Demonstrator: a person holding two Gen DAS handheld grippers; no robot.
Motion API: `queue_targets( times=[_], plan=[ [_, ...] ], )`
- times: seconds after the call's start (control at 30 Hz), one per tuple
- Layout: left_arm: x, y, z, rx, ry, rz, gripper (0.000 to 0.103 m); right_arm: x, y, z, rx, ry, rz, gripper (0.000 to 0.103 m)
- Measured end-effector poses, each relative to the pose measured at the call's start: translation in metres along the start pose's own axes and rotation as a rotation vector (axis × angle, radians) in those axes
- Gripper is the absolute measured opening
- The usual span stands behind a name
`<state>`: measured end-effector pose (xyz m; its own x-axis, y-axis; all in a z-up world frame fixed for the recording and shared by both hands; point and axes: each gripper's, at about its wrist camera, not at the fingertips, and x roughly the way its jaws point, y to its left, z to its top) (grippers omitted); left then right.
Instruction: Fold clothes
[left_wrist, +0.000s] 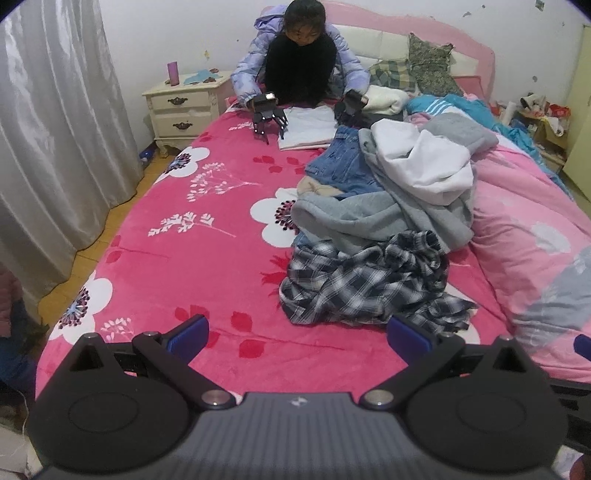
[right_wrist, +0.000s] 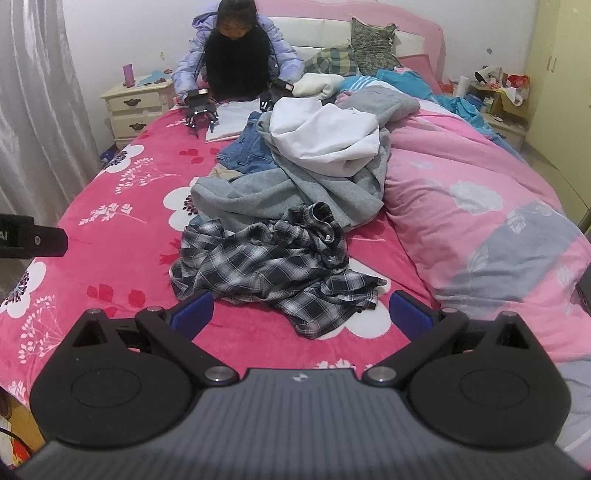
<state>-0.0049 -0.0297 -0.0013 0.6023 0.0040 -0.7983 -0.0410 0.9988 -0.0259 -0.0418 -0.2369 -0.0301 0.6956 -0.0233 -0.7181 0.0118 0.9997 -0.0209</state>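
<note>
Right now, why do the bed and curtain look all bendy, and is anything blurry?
Left wrist view: the fisheye lens bows the curtain and bed edge, corners go dark, and the left gripper looks soft up close. Right wrist view: same bending; the plaid shirt is sharp, the right gripper body slightly blurred.

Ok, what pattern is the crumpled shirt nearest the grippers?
The crumpled shirt is a dark navy-and-white plaid, shown best in the right wrist view.
</note>
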Motion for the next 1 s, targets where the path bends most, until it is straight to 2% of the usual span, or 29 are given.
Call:
queue_targets(
  times=[0.53,1.0],
  plan=[
    [0.014,0.003,-0.002,-0.016,0.063,0.020,0.103,0.005,0.002,-0.004,-0.001,0.026,-0.019,0.102],
    [0.015,-0.002,-0.001,-0.004,0.074,0.043,0.103,0.009,0.002,-0.003,-0.005,0.039,-0.024,0.102]
  ],
)
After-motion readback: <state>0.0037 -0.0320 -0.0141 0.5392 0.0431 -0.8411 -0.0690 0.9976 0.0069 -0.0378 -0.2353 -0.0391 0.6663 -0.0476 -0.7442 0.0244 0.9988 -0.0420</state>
